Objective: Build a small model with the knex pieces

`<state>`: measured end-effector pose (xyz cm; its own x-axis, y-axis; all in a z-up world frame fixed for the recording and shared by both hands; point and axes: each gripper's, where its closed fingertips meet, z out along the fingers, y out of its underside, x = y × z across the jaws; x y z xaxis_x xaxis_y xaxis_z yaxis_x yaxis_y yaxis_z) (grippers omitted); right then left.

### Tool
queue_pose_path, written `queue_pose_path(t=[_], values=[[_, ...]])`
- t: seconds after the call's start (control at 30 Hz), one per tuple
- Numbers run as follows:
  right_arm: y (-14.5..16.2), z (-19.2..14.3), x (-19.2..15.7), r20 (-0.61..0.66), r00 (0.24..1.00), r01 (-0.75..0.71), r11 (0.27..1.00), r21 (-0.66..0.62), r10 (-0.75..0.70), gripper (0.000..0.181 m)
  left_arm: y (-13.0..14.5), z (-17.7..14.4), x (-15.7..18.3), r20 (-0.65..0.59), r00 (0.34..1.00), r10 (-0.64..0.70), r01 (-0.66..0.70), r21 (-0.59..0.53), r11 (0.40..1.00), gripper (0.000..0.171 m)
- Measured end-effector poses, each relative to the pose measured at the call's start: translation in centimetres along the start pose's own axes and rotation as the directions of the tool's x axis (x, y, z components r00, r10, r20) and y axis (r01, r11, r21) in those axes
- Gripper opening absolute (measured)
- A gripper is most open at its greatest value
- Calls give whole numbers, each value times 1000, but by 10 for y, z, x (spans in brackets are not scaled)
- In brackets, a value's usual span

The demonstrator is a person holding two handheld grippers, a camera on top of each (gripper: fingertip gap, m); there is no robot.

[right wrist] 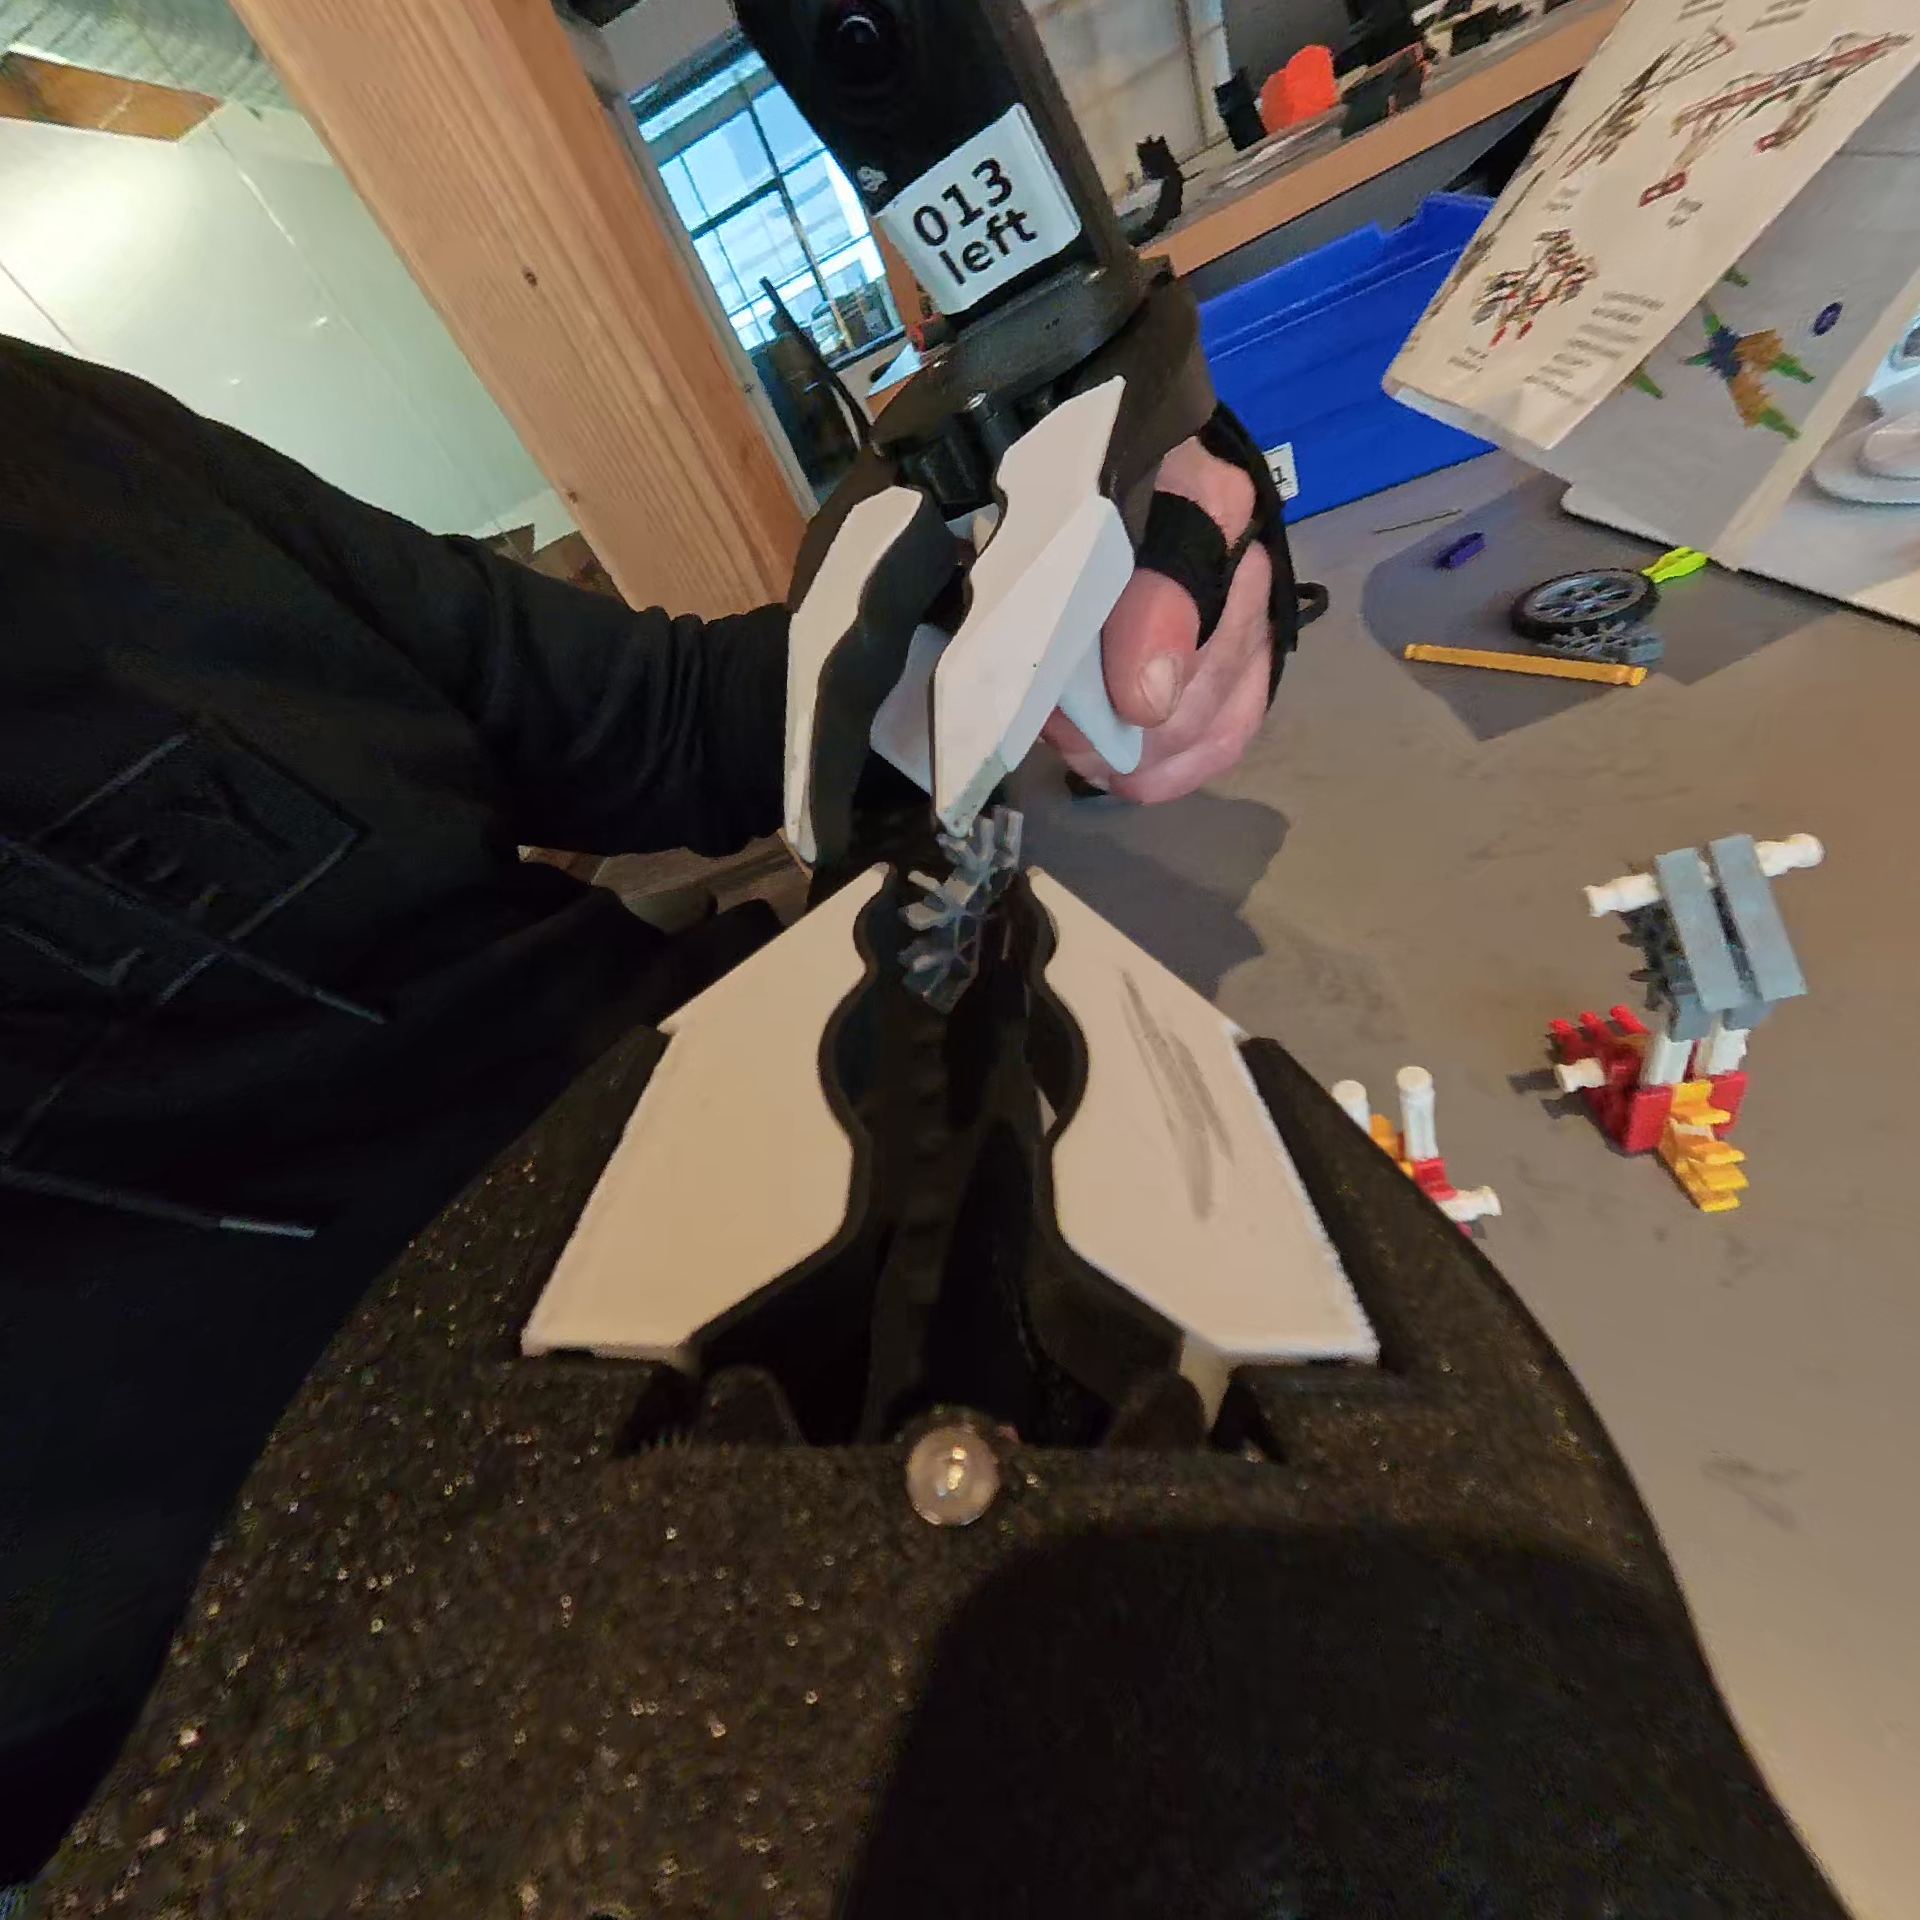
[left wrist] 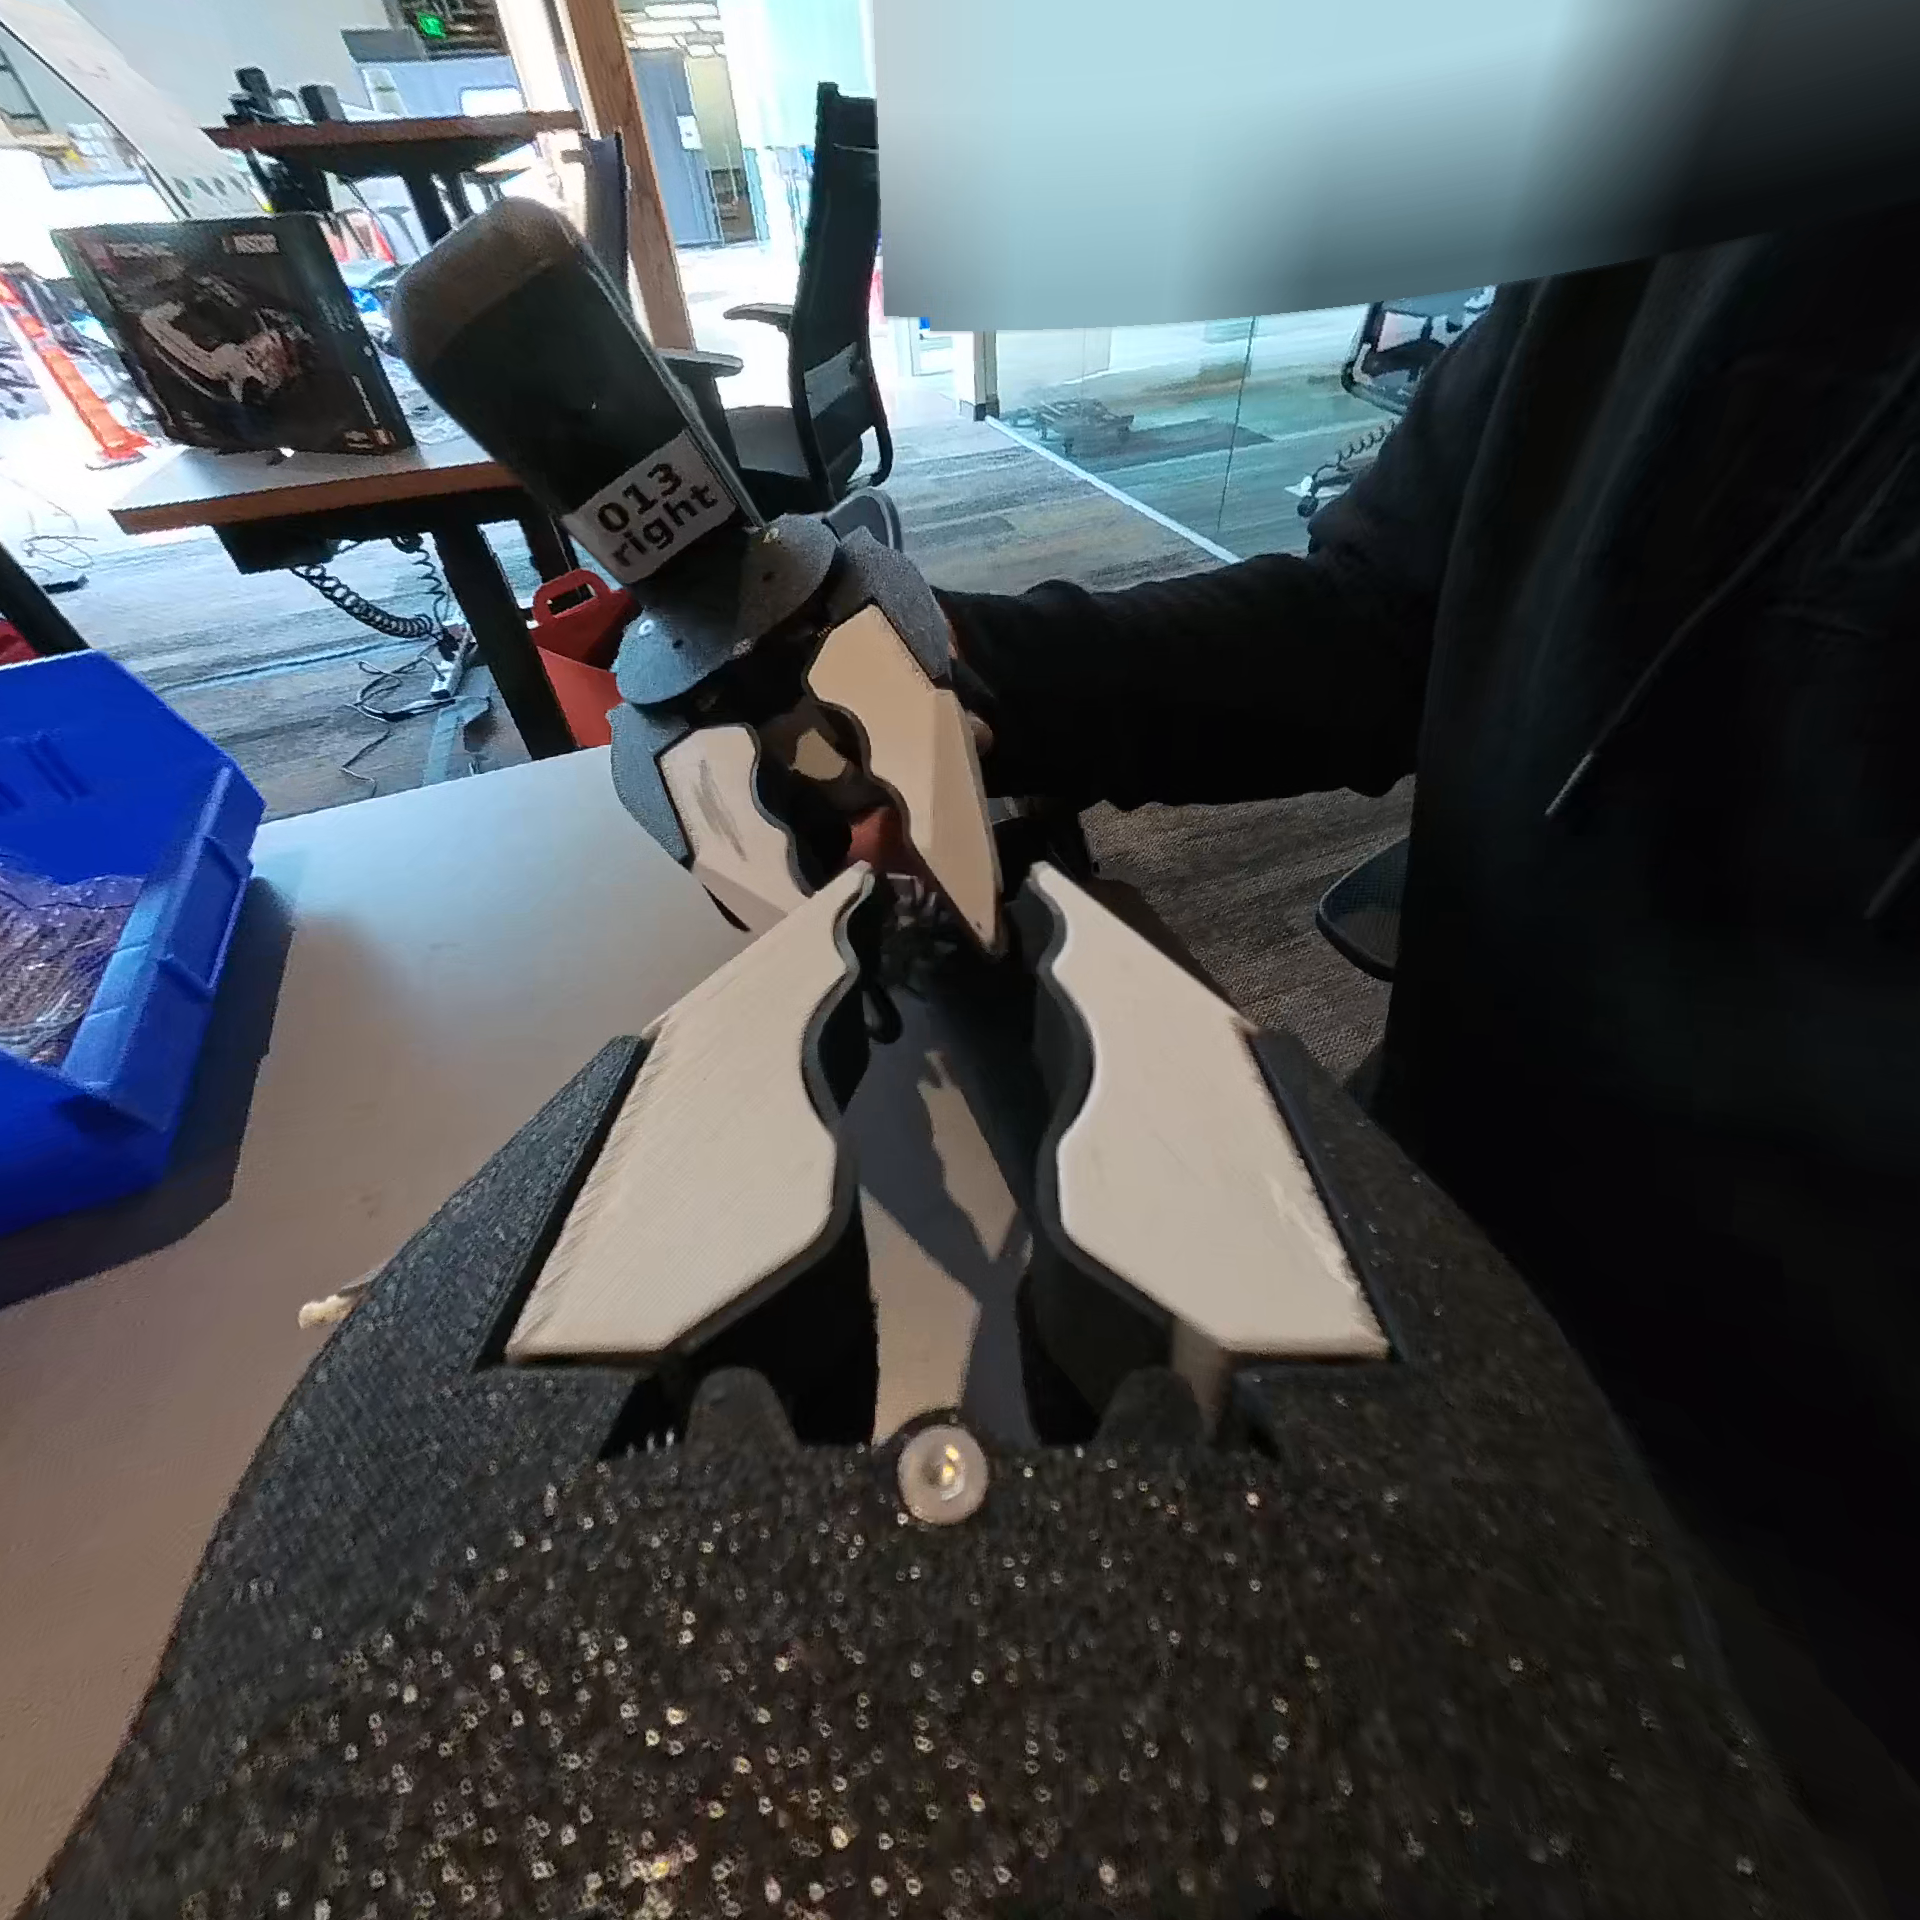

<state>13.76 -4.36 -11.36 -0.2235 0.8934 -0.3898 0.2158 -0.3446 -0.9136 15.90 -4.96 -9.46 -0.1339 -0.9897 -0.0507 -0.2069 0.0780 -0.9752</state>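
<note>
My two grippers meet tip to tip above the edge of a grey table [right wrist: 1455,1351]. In the right wrist view my right gripper [right wrist: 956,883] is shut on a grey snowflake-shaped connector [right wrist: 940,940]. A second grey connector [right wrist: 985,836] sits right against it, at the tip of my left gripper [right wrist: 894,831], which a bare hand [right wrist: 1184,665] holds. In the left wrist view my left gripper [left wrist: 951,883] closes on the same dark pieces [left wrist: 904,940], with the right gripper [left wrist: 883,925] just beyond, its fingers overlapping mine.
A small build of grey, white, red and yellow rods [right wrist: 1683,997] stands on the table, with a smaller one [right wrist: 1413,1143] nearer. A wheel [right wrist: 1584,608], a yellow rod [right wrist: 1522,665], a blue bin [right wrist: 1340,343] and a printed box [right wrist: 1662,208] lie beyond. A person in black stands close. Less than 4 cm separates the two grippers' tips.
</note>
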Motion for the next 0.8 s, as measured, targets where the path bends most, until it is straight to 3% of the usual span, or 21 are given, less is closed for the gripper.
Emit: queue_pose_path(t=[0.3, 0.43, 0.5, 0.67, 0.73, 0.8], values=[[4, 0, 1, -8, 1000, 11, 999, -30, -11, 18, 3, -2, -1, 15, 1000, 4, -3, -31, 1000, 26], [6, 0, 5, -28, 999, 20, 999, -38, -21, 18, 0, -6, -10, 33, 997, -68, 68, 3, 998, 33], [9, 1, 5, -34, 999, 30, 998, -54, -32, 18, 10, -3, -13, 55, 996, -65, 67, -47, 997, 33], [16, 2, 10, -68, 996, 56, 994, -95, -63, 17, 20, 5, -10, 28, 996, -89, 91, -84, 992, 16], [14, 0, 13, -82, 995, 58, 995, -82, -65, 5, 21, 4, -13, 41, 994, -97, 100, -75, 992, 6], [13, 0, 13, -85, 994, 60, 995, -81, -67, 5, 20, 3, -15, 46, 995, -84, 87, -69, 994, 5]])
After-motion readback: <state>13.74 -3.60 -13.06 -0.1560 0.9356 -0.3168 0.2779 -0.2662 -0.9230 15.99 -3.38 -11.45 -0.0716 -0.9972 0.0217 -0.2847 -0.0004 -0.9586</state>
